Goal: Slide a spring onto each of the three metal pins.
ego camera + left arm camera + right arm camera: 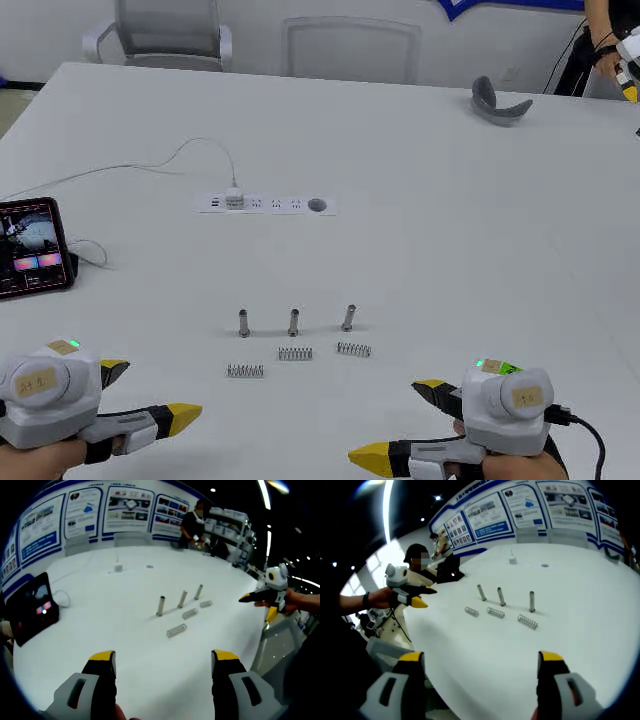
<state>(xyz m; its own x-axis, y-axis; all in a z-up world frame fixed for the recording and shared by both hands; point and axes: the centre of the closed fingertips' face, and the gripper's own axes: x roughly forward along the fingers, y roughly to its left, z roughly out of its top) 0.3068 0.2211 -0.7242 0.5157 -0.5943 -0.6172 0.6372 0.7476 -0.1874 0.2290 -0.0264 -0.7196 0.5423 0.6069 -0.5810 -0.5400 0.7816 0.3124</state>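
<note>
Head view, left to right. A tablet (35,247) lies at the edge of the white desk (450,250). The left gripper (150,392) hovers low at the near edge, jaws spread and empty. At centre, the left pin (243,322), middle pin (293,321) and right pin (348,318) stand upright in a row. The left spring (245,370), middle spring (295,353) and right spring (354,349) lie flat just in front, apart from the pins. The right gripper (398,422) likewise has its jaws released.
</note>
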